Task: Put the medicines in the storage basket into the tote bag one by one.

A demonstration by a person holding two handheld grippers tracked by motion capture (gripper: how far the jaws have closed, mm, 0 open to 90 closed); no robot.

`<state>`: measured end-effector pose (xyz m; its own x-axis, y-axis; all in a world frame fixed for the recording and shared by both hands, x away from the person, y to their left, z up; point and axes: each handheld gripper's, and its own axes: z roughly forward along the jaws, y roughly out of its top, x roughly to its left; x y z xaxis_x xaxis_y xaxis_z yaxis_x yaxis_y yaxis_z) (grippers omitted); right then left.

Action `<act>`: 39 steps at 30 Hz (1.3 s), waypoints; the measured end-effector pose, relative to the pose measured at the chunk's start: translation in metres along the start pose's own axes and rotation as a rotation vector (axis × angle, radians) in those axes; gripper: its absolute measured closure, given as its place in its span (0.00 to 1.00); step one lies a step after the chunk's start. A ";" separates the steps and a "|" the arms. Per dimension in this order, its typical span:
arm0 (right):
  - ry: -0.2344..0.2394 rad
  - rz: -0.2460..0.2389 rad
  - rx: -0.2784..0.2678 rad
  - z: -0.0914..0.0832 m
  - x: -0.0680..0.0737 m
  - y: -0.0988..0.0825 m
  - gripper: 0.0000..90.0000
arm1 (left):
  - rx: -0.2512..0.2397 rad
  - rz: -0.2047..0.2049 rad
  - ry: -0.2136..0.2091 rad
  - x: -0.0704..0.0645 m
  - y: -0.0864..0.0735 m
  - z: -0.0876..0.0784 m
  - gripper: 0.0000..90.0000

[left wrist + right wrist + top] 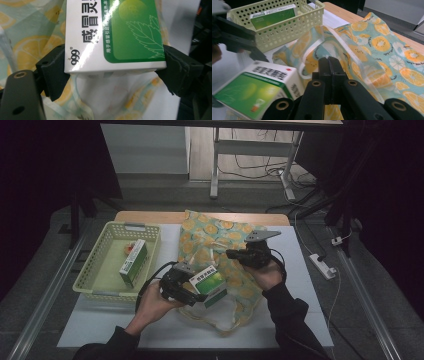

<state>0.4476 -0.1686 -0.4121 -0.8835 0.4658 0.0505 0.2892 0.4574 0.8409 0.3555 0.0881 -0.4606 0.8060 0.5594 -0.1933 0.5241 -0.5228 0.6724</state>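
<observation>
Now: basket [100, 265] holds one box [133, 263] (upright) | left gripper [197, 292] fingers clasp carton [210, 283] | right gripper [231, 254] clenched

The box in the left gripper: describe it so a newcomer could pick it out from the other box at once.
Start at the lemon-print cloth bag spread across the table's middle. At its near left edge the left gripper holds a green-and-white medicine box by its sides. Unlike the similar box standing in the pale yellow basket at the left, it is lifted over the bag and shows a leaf drawing.

a wooden-edged table [150, 216] carries a white sheet [100, 325]. on the sheet rest a pale green perforated basket [95, 265] at left and a lemon-print fabric bag [210, 235] at centre.
</observation>
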 end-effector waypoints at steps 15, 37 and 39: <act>0.002 -0.001 -0.013 -0.002 0.002 0.001 1.00 | 0.039 0.003 0.046 0.007 0.027 0.027 0.19; 0.022 -0.003 -0.005 0.003 0.006 0.001 1.00 | 0.034 -0.032 0.148 0.029 0.062 0.050 0.19; 0.021 0.001 -0.005 0.003 0.005 0.000 1.00 | 0.035 -0.039 0.158 0.033 0.064 0.052 0.19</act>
<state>0.4442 -0.1638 -0.4136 -0.8906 0.4504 0.0627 0.2885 0.4530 0.8436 0.4299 0.0398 -0.4616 0.7329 0.6726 -0.1023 0.5657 -0.5189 0.6409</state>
